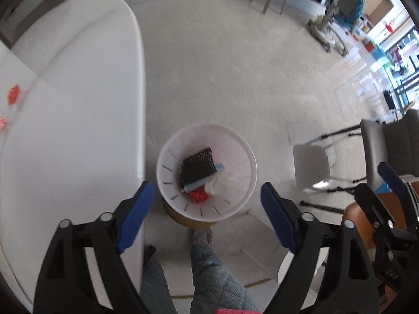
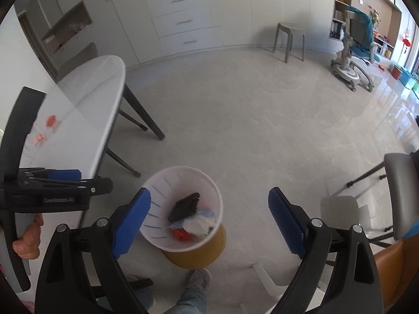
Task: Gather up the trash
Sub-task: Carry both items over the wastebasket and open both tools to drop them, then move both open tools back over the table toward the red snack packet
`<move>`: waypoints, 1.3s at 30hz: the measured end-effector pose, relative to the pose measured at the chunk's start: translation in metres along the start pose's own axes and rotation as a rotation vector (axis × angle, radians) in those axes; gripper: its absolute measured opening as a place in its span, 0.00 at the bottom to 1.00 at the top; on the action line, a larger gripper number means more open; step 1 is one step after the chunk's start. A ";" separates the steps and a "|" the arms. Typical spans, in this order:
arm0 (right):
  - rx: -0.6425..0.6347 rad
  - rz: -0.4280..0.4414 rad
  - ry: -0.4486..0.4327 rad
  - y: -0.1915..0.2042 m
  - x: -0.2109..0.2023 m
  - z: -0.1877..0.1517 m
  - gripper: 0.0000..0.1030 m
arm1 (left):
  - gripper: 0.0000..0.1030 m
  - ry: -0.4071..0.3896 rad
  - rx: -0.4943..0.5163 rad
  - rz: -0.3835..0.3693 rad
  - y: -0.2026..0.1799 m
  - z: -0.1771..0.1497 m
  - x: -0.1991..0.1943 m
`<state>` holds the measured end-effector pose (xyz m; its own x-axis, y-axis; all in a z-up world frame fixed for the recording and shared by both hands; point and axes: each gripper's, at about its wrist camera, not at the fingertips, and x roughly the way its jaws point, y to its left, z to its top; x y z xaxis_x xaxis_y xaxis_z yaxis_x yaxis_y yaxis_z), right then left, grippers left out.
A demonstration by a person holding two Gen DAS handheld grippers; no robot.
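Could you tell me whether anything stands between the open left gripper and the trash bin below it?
Nothing visible does. The left gripper hangs open over the white trash bin, empty; the bin's mouth is uncovered, with trash already inside. The white table lies off to one side.

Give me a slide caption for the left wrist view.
Open left claw above the white trash bin holding black, red and white scraps, beside the white table.
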<state>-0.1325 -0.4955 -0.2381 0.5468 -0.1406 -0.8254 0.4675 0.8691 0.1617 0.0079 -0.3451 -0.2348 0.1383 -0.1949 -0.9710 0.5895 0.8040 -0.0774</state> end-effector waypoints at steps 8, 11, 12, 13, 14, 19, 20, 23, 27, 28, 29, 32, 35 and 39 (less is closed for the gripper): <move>-0.129 0.162 -0.136 0.091 -0.031 0.054 0.98 | 0.89 -0.174 -0.125 0.058 0.080 -0.013 -0.099; -0.161 0.219 -0.160 0.131 -0.037 0.068 0.98 | 0.89 -0.228 -0.166 0.106 0.118 -0.027 -0.128; -0.168 0.231 -0.165 0.141 -0.039 0.069 0.98 | 0.89 -0.246 -0.182 0.120 0.132 -0.033 -0.137; -0.180 0.249 -0.171 0.158 -0.041 0.072 0.98 | 0.89 -0.260 -0.198 0.131 0.145 -0.038 -0.144; -0.187 0.256 -0.173 0.167 -0.043 0.075 0.98 | 0.89 -0.271 -0.213 0.140 0.157 -0.042 -0.150; -0.248 0.293 -0.179 0.236 -0.047 0.073 0.98 | 0.89 -0.299 -0.309 0.142 0.225 -0.068 -0.173; -0.257 0.296 -0.178 0.247 -0.045 0.072 0.98 | 0.89 -0.305 -0.324 0.140 0.237 -0.074 -0.176; -0.288 0.320 -0.164 0.285 -0.040 0.070 0.98 | 0.89 -0.317 -0.364 0.139 0.273 -0.087 -0.182; -0.356 0.345 -0.124 0.333 -0.022 0.069 0.98 | 0.89 -0.304 -0.421 0.122 0.322 -0.101 -0.172; -0.380 0.345 -0.101 0.347 -0.012 0.070 0.98 | 0.89 -0.298 -0.437 0.119 0.330 -0.104 -0.166; -0.401 0.349 -0.081 0.359 -0.002 0.073 0.98 | 0.89 -0.297 -0.447 0.115 0.339 -0.103 -0.161; -0.475 0.350 -0.025 0.395 0.030 0.083 0.98 | 0.89 -0.301 -0.446 0.099 0.373 -0.102 -0.141; -0.562 0.337 0.019 0.430 0.066 0.097 0.98 | 0.89 -0.284 -0.408 0.117 0.400 -0.084 -0.117; -0.667 0.331 0.059 0.471 0.112 0.116 0.98 | 0.89 -0.248 -0.387 0.103 0.440 -0.054 -0.084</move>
<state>0.2295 -0.1571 -0.1918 0.5387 0.1881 -0.8212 -0.2464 0.9673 0.0599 0.2124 0.0554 -0.2001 0.3941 -0.1936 -0.8985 0.2295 0.9673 -0.1078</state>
